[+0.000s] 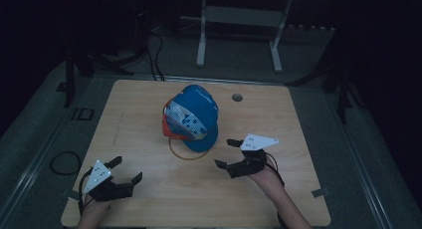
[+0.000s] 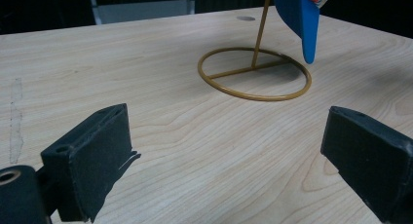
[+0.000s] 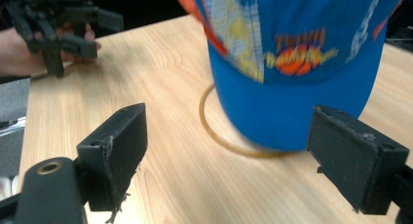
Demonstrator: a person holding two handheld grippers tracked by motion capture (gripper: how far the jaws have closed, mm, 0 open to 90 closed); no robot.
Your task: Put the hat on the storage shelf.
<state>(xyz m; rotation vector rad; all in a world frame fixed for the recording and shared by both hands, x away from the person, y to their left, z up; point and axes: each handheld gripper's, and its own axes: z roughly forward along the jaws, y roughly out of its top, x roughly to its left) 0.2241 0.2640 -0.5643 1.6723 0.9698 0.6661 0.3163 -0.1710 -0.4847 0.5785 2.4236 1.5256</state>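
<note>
We are in the approach: our right gripper (image 1: 233, 153), jaws apart and empty, faces the cap (image 1: 195, 117) on its stand (image 1: 188, 154), while our left gripper (image 1: 125, 170), also agape, waits well left of the cap; next we close in on the brim.

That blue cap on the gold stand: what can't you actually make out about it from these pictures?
- Stand's top: in the high view the cap covers it; in the left gripper view the rod of the stand leaves the upper edge.
- Cap's lettering: the right gripper view is blurred, the high view too small.
- Cap's crown: cut off by the upper edge in both gripper views.
</note>
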